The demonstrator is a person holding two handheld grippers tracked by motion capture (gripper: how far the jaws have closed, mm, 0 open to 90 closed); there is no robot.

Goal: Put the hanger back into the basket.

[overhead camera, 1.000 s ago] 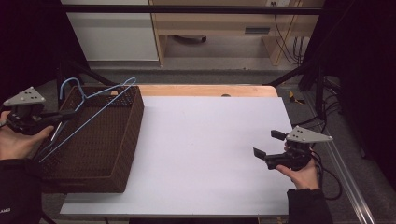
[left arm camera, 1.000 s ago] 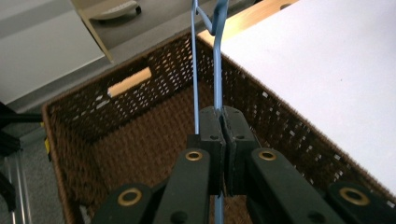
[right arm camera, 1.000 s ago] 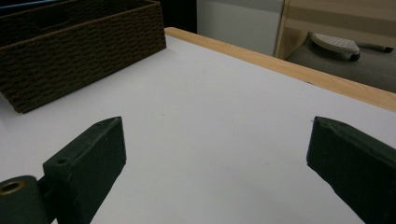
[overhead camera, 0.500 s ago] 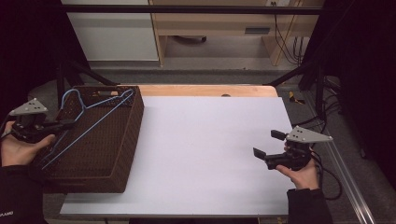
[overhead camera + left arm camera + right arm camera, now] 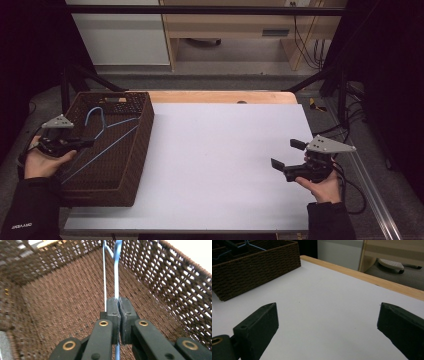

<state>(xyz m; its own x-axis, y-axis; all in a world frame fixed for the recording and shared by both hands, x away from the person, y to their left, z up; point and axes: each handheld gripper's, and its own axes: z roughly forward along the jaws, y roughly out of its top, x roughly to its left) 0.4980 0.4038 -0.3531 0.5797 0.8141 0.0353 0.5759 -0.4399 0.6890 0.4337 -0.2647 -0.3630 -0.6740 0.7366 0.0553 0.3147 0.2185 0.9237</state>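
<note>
Here, the left gripper (image 5: 82, 144) pinches a blue wire hanger (image 5: 116, 270) low inside the woven basket (image 5: 142, 132) at the worktop's left edge (right gripper (image 5: 285, 161) idle, jaws wide); its hook could snag the weave on release.

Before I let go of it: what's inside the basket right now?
Inside the brown woven basket is a blue wire hanger, pinched by the shut left tool. The near wall hides part of the floor, so anything lying there can't be seen.
</note>
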